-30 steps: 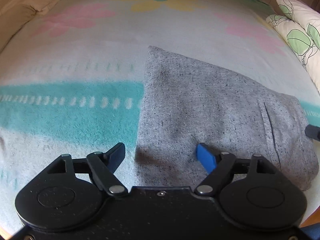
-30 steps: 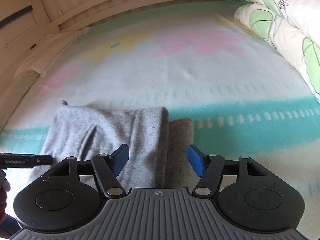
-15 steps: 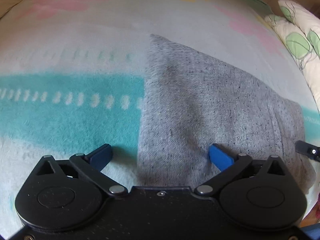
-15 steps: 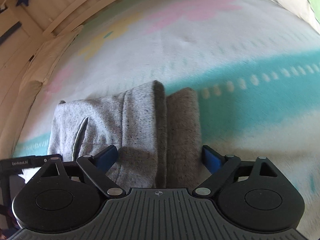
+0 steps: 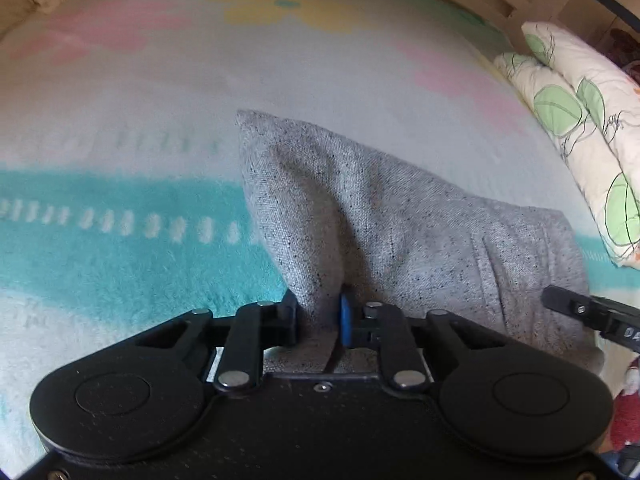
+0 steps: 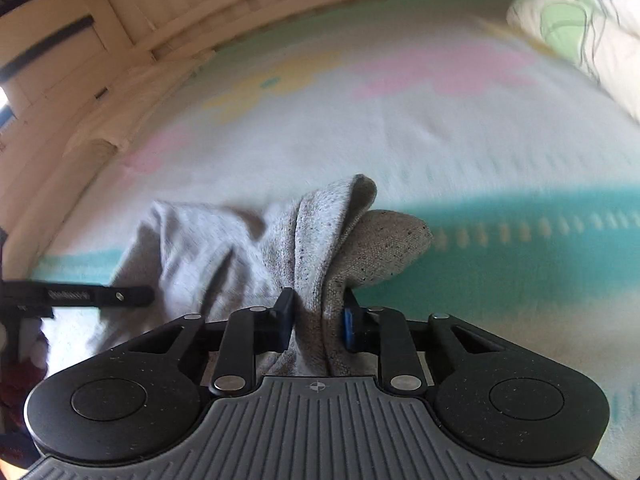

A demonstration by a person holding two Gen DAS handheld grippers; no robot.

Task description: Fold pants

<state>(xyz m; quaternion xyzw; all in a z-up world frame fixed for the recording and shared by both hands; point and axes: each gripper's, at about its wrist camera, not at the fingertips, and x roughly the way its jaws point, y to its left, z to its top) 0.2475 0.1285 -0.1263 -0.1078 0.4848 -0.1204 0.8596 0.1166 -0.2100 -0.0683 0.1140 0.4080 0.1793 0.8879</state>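
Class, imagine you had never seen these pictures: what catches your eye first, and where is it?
The grey pants lie mid-bed on a pastel flowered blanket. Each hand-held gripper is shut on a bunched edge: the left hand-held gripper and the right hand-held gripper. Leaf-print pillows sit at the right.

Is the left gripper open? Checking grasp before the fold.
No, the left gripper is shut on the grey pants.
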